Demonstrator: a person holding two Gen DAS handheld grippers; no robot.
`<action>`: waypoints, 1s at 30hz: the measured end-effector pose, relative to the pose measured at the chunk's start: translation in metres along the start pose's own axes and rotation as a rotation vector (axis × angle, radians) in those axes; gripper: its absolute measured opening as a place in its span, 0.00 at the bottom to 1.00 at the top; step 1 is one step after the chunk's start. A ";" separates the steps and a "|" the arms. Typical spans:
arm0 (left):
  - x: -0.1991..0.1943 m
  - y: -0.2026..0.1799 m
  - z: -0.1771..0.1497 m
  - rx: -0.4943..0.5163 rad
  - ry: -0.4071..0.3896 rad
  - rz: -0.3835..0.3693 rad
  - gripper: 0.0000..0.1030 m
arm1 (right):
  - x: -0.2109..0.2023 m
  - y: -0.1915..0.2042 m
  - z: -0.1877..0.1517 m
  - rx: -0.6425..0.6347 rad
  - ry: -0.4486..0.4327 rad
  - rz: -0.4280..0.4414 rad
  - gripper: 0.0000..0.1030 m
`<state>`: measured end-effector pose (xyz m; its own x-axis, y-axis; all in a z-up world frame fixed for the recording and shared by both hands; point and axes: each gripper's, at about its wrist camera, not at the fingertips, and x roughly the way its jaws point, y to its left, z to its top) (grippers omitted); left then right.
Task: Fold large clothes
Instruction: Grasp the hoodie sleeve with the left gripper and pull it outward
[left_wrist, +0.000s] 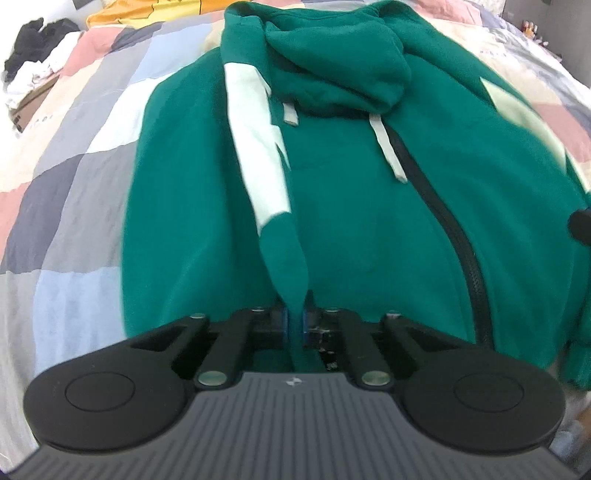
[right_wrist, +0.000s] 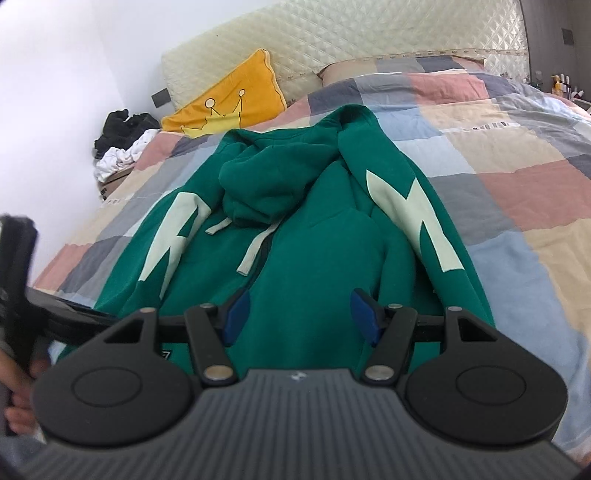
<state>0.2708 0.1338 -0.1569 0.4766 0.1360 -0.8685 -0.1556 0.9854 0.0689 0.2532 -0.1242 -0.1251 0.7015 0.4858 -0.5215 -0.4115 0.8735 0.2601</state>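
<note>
A green zip hoodie (left_wrist: 369, 221) with pale sleeve markings lies face up on a patchwork quilt (left_wrist: 74, 166), hood at the far end. One sleeve (left_wrist: 273, 206) is laid down across the body. Its green cuff end runs between the blue pads of my left gripper (left_wrist: 295, 325), which is shut on it. In the right wrist view the hoodie (right_wrist: 314, 258) fills the middle, with the other sleeve (right_wrist: 424, 229) folded along its right side. My right gripper (right_wrist: 300, 314) hovers over the lower body, open, with nothing pinched between its pads.
A yellow cushion (right_wrist: 229, 99) leans on the padded headboard (right_wrist: 332, 40). Black and white clothes (right_wrist: 122, 144) are heaped at the bed's far left. Small bottles (right_wrist: 557, 83) stand at the far right. A hand (right_wrist: 22, 406) holds the other gripper's black body (right_wrist: 16, 266) at the left edge.
</note>
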 end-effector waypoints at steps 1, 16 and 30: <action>-0.005 0.005 0.003 0.000 -0.010 0.009 0.04 | 0.001 -0.001 0.000 -0.002 -0.002 0.002 0.61; -0.083 0.249 0.130 -0.309 -0.257 0.331 0.03 | 0.047 -0.003 0.032 0.076 -0.132 0.012 0.61; 0.043 0.453 0.257 -0.627 -0.227 0.569 0.04 | 0.100 0.003 0.039 -0.021 -0.117 -0.071 0.61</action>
<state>0.4430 0.6122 -0.0370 0.3321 0.6727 -0.6612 -0.8374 0.5329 0.1217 0.3454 -0.0716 -0.1446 0.7919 0.4240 -0.4394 -0.3693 0.9056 0.2085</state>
